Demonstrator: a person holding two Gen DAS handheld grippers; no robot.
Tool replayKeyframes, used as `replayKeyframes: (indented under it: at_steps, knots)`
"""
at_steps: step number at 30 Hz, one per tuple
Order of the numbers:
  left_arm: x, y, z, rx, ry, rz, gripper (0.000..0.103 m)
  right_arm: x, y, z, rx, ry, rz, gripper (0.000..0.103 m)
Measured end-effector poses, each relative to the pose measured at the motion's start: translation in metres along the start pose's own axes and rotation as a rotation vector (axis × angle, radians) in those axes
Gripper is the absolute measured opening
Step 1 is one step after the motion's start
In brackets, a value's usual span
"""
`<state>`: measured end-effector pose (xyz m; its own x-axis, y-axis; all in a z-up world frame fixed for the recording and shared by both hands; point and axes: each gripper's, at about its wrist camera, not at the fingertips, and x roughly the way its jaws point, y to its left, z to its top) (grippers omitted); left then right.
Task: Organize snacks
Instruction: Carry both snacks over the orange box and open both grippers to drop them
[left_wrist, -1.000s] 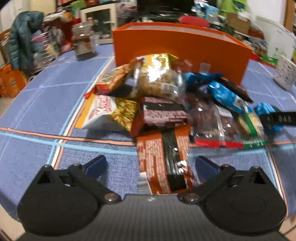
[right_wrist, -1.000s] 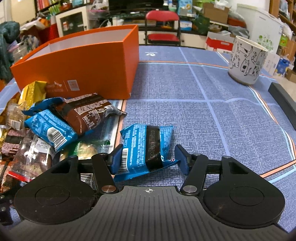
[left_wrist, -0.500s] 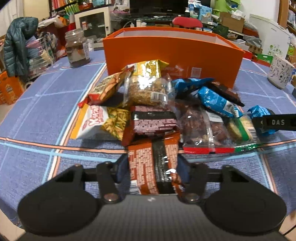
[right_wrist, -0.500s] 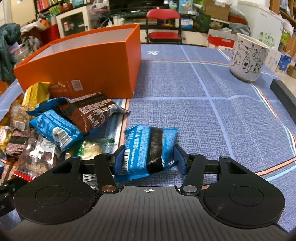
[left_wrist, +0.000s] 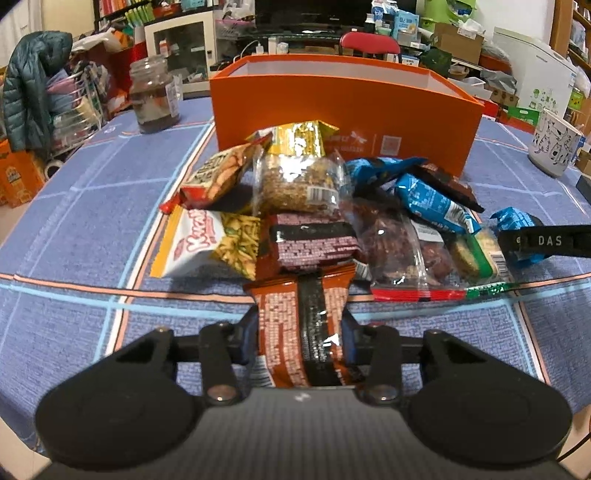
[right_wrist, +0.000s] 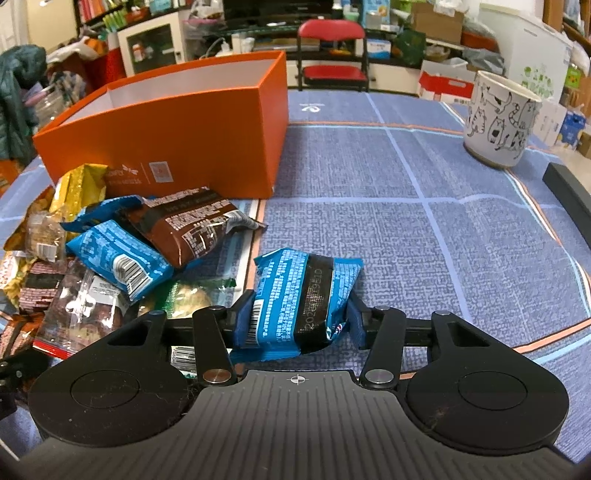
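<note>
Now both hand-held grippers had closed: left (left_wrist: 299, 338) holding an orange-brown foil snack packet (left_wrist: 301, 328), right (right_wrist: 293, 319) a blue foil snack packet (right_wrist: 295, 299), ready for lifting into the orange cardboard box (right_wrist: 177, 140).

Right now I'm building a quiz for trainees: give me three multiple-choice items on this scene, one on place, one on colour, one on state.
1. Where is the mug? A in the box; B on the cloth, right of the box; C on the snack pile.
2. What colour is the box? A orange; B green; C white.
3. What does the right gripper hold? A nothing; B a jar; C a blue packet.

B: it stands on the blue cloth, apart from the box.
A: its outer walls are orange.
C: both fingers press the packet's sides.
</note>
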<state>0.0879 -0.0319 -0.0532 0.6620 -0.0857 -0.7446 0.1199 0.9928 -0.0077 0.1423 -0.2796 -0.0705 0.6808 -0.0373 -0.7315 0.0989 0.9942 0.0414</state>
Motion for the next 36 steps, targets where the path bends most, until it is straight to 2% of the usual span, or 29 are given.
replayKeyframes:
  at_steps: [12,19,23,30,36]
  knots:
    - [-0.008,-0.003,0.003,0.022,-0.016,-0.012,0.041,-0.015,-0.004,0.01,0.004,-0.047,-0.02,0.036]
    - [-0.012,-0.001,0.008,0.014,-0.025,-0.016,0.041,-0.028,-0.006,0.017,0.026,-0.078,-0.006,0.036]
    - [-0.019,0.003,0.018,0.003,-0.052,-0.022,0.041,-0.045,-0.001,0.029,0.029,-0.126,0.017,0.036]
    - [-0.04,0.028,0.069,-0.055,-0.147,-0.011,0.041,-0.076,0.01,0.059,0.007,-0.214,0.055,0.036]
    - [-0.031,0.038,0.141,-0.032,-0.206,-0.002,0.041,-0.072,0.018,0.109,-0.011,-0.237,0.101,0.036]
